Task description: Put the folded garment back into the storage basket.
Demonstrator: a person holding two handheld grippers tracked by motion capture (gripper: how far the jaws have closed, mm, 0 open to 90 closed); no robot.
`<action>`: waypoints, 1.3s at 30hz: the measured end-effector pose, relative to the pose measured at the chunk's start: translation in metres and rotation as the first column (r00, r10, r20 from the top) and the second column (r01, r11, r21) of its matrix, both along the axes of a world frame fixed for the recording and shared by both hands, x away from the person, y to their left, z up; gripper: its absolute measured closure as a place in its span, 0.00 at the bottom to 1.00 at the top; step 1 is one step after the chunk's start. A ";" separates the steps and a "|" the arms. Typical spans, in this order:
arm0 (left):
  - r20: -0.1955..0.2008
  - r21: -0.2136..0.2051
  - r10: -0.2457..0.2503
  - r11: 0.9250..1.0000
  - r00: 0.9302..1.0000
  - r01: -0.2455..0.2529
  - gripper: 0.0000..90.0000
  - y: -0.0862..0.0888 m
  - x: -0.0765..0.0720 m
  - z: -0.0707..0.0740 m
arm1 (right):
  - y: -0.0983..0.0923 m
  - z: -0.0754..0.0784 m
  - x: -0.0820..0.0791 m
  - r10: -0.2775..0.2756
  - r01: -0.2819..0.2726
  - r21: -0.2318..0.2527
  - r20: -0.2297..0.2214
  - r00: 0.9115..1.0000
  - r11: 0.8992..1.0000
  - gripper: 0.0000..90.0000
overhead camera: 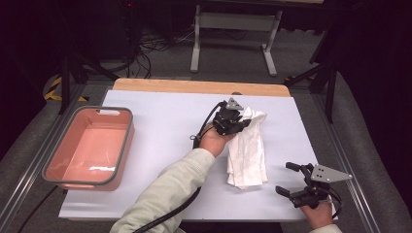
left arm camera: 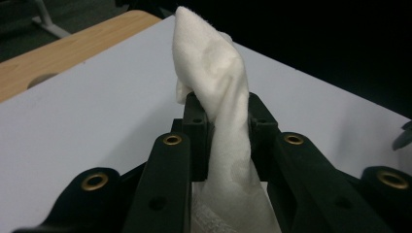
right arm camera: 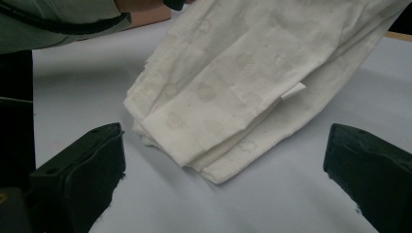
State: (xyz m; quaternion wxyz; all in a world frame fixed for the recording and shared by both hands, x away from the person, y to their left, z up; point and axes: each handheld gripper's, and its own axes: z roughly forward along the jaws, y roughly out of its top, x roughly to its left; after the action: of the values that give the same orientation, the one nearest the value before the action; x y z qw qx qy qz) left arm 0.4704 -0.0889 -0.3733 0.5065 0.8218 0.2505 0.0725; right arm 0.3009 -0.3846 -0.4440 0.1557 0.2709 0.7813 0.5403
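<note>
Your left tongs are pinching the white cloth at its far end: in the left gripper view a bunched fold of the cloth stands up between the two black jaws, which press on it from both sides. In the high view that end is raised off the tabletop while the near end lies on it, so the cloth slopes from the tongs toward you in a long, loosely folded strip. Your left hand sits just behind the tongs, its pale sleeve coming in from the bottom edge, with the black cable trailing beneath it.

Your right tongs are spread wide and hold nothing. They rest low at the near right of the tabletop, close beside the near end of the cloth and apart from it. In the right gripper view the two jaws stand far apart at the bottom corners, and the folded near end of the cloth lies on the tabletop ahead of the gap.

Well apart from all this, at the left side of the tabletop, sits a pink tub with a grey rim.
</note>
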 end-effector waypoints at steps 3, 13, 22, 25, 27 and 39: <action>0.028 -0.028 -0.033 0.999 0.999 0.034 0.85 0.001 -0.006 0.009 | 0.000 0.000 0.000 0.001 -0.001 -0.001 0.001 1.000 1.000 0.02; 0.104 -0.097 -0.144 0.983 0.984 0.154 0.84 0.011 -0.017 0.033 | -0.001 0.000 -0.001 0.000 0.000 0.008 0.002 1.000 1.000 0.02; 0.179 -0.129 -0.209 0.964 0.961 0.234 0.85 0.025 -0.023 0.050 | -0.002 0.002 -0.001 -0.004 0.004 0.020 0.008 1.000 1.000 0.03; 0.186 -0.140 -0.230 0.956 0.955 0.258 0.85 0.029 -0.023 0.054 | -0.001 0.002 -0.001 -0.004 0.004 0.020 0.007 1.000 1.000 0.03; 0.195 -0.148 -0.240 0.951 0.951 0.270 0.85 0.034 -0.024 0.058 | -0.001 0.002 -0.001 -0.002 0.002 0.027 0.008 1.000 1.000 0.03; 0.227 -0.179 -0.264 0.935 0.937 0.306 0.85 0.061 -0.032 0.078 | 0.007 0.007 0.005 0.026 -0.026 0.032 0.023 0.999 0.999 0.03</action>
State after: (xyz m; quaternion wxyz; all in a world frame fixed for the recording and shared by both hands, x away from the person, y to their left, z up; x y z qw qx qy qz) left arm 0.4381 -0.0281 -0.2950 0.6186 0.7796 0.0824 0.0529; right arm 0.3055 -0.3778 -0.4371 0.1532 0.2570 0.7741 0.5579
